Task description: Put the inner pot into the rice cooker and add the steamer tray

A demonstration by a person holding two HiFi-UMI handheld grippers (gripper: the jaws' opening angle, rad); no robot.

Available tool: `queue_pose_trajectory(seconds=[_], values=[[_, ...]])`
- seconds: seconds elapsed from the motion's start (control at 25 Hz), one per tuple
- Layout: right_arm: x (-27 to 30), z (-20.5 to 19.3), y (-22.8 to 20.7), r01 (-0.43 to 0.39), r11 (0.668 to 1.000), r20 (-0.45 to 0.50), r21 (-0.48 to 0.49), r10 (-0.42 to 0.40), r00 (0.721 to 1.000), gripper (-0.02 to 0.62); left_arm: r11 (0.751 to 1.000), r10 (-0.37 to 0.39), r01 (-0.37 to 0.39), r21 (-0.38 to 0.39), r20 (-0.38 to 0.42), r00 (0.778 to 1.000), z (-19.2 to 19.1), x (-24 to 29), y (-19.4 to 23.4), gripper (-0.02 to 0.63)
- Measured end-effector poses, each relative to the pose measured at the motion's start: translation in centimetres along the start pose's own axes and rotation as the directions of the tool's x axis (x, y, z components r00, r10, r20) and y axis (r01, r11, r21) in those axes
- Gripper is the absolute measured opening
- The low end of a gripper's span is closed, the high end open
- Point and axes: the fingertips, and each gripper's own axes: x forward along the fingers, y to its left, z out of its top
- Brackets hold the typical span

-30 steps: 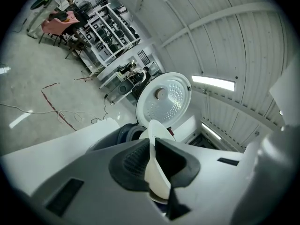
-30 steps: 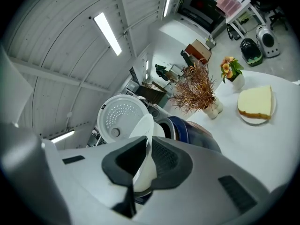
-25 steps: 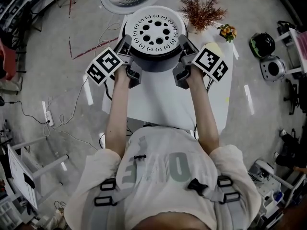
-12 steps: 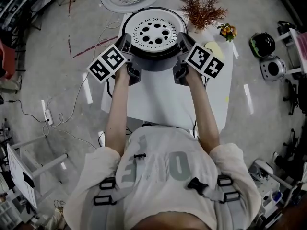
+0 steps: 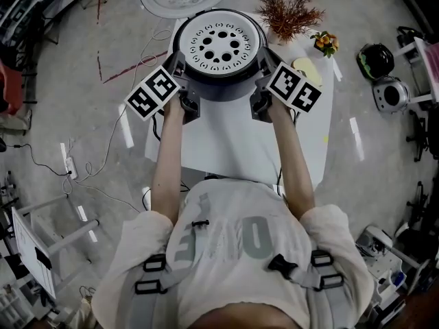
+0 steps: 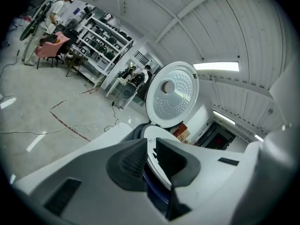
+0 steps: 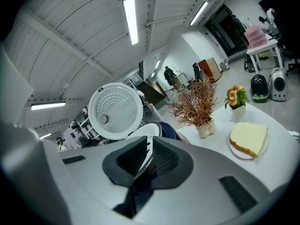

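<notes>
Steamer tray (image 5: 218, 46) — the white perforated disc — is lying level at the mouth of the rice cooker (image 5: 219, 91). Its round edge is sitting just inside the cooker's dark rim all the way round; whether its full weight is resting there cannot be told. The left gripper (image 5: 181, 66) is pinching the tray's left edge, with the thin white rim pressed between its ribbed pads (image 6: 131, 161). The right gripper (image 5: 261, 65) is closing on the opposite edge, and the rim is running between its pads (image 7: 165, 159) and touching them.

The cooker is standing at the far end of the white table (image 5: 233, 142), and the nearer stretch of tabletop is showing open between the person's forearms. The cooker's lid (image 6: 171, 93) is standing open behind the tray and leaning back away from it, so the space above the tray is free.

On the right the room is tighter — a dried plant (image 5: 288, 16) is standing just beside the cooker's far right shoulder, near the right gripper. A small flower pot (image 5: 324, 44) and a plate with a yellow slice (image 7: 248, 138) are sitting further right, towards that table edge. On the left the table edge is falling away close beside the left gripper, with floor and loose cables (image 5: 103, 163) beyond.
</notes>
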Motion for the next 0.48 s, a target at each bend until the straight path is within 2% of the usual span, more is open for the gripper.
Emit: queue_pose_trajectory(seconds=[0.28,0.48], values=[[-0.1,0.5,0.3,-0.010,1.000,0.009,-0.009,0.010,1.000,0.031,1.000,-0.016,0.016,0.005,0.021,1.000,0.8,0.1,-0.9,0.043],[-0.8,2.7,1.8,-0.031,0.996,0.059,-0.090,0.036,0.998,0.031,0.996,-0.054,0.046,0.070,0.108,0.993,4.3,-1.0,-3.2,0.043]])
